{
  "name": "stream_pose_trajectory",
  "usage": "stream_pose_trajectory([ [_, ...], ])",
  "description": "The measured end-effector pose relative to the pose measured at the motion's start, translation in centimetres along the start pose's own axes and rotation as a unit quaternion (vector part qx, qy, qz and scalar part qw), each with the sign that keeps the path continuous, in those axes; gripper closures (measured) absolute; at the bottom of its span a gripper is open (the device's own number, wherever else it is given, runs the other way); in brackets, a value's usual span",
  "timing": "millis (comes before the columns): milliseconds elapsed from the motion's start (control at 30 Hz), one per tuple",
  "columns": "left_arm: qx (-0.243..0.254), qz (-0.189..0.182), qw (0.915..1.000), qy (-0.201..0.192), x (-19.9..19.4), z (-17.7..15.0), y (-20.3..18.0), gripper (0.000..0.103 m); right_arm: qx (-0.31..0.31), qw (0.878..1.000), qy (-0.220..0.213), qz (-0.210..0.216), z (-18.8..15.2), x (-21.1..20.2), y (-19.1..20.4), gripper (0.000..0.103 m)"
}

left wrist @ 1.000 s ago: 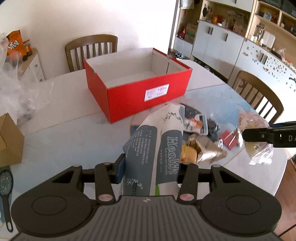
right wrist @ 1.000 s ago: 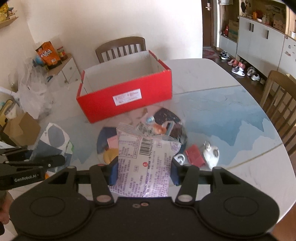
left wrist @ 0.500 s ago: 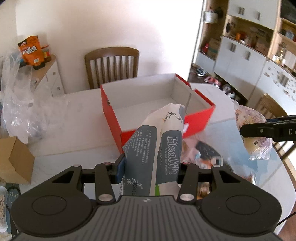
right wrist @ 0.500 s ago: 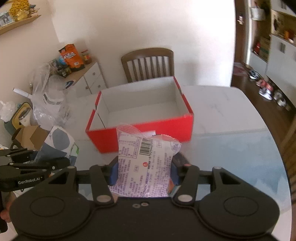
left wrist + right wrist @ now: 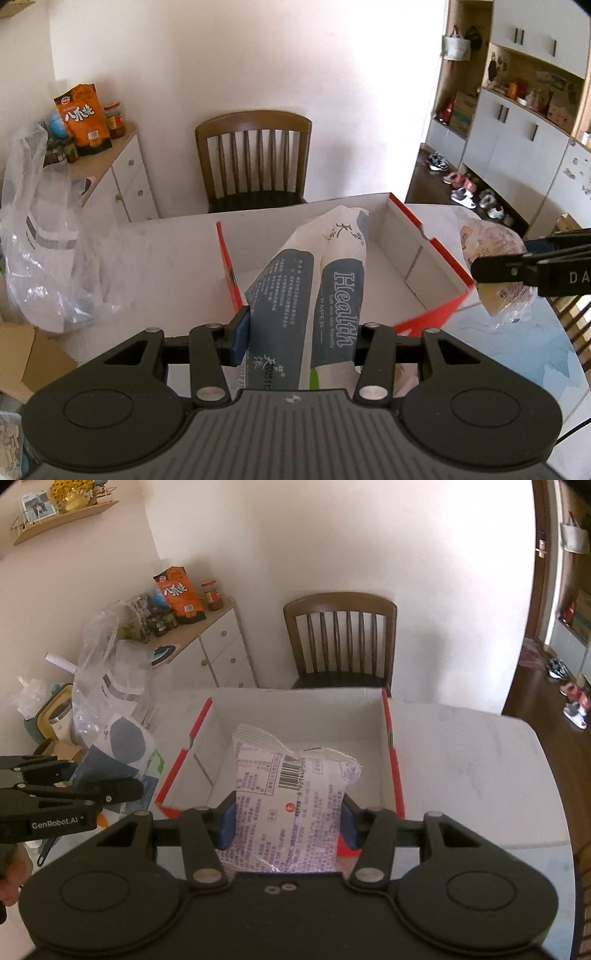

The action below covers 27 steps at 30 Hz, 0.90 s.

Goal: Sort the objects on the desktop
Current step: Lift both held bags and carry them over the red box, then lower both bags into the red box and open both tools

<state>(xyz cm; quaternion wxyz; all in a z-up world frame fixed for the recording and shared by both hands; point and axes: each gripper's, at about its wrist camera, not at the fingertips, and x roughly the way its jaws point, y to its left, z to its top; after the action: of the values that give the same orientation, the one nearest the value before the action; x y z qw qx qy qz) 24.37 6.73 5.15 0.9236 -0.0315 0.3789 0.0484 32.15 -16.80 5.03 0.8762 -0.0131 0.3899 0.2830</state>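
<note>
while over the red box (image 5: 391,760), left hand-held gripper (image 5: 301,332) clamps tissue pack (image 5: 317,295), right hand-held gripper (image 5: 286,819) clamps snack bag (image 5: 291,794)

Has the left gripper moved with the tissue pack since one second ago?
Yes. The left gripper carried the tissue pack forward from the pile of objects to above the open red box.
</note>
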Motion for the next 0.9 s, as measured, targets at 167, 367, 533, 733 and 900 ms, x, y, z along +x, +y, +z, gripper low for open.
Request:
stream_pose_trajectory([
  [167, 0.010, 0.003, 0.9999, 0.007, 2.4, 1.7, -0.7, 0.057, -0.007, 1.000, 0.003, 0.004, 1.6, 2.0, -1.6, 0.051],
  [367, 0.010, 0.014, 0.9993, 0.034, 6.2, 2.8, -0.7, 0.057, -0.017, 1.000, 0.022, 0.002, 2.8, 5.6, -2.6, 0.051],
  [533, 0.014, 0.022, 0.9983, 0.051, 9.2, 3.7, -0.8, 0.057, -0.019, 0.999, 0.035, -0.010, 3.4, 8.9, -3.2, 0.051],
  [733, 0.035, 0.029, 0.9955, 0.083, 12.9, 4.3, -1.0, 0.057, -0.039, 0.998, 0.055, -0.016, 3.5, 12.9, -3.2, 0.051],
  [900, 0.028, 0.038, 0.9924, 0.113, 15.9, 4.0, -0.3, 0.057, -0.031, 0.996, 0.081, -0.018, 3.3, 15.8, -3.8, 0.051],
])
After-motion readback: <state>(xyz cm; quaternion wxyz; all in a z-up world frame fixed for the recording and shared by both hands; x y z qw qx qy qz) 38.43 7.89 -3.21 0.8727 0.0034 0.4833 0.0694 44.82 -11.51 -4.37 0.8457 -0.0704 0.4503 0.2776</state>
